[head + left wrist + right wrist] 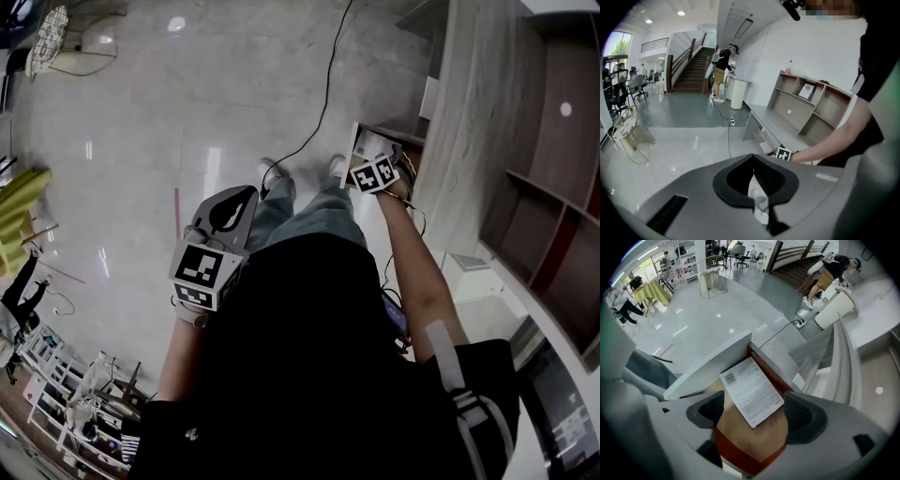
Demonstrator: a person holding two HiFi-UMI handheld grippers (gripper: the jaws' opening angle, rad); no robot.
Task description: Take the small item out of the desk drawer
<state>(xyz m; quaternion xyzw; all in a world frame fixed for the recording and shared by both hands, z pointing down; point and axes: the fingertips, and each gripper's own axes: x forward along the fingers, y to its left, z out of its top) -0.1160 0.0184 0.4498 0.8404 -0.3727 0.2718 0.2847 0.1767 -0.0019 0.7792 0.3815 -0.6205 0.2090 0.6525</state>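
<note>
drawer (pixel 710 365): open.
packet (pixel 751 430): in drawer, white label (pixel 751 392) toward 12.
R gripper (pixel 754 414): jaws apart, straddling packet, no squeeze yet.
L gripper (pixel 755 182): jaws together, idle.
todo: clamp, lift out.

You're in a big open office hall: glossy pale tiled floor (pixel 684 140), brown wooden staircase (pixel 691 70), black wheeled office chairs (pixel 637 86), long grey desk (pixel 776 124) with open shelving (pixel 811 105).

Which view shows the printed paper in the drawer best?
The right gripper view: the printed paper lies flat in the drawer, barcode and text lines visible, below the open right gripper. The head view shows only a pale patch of it. The left gripper view does not show it.
</note>
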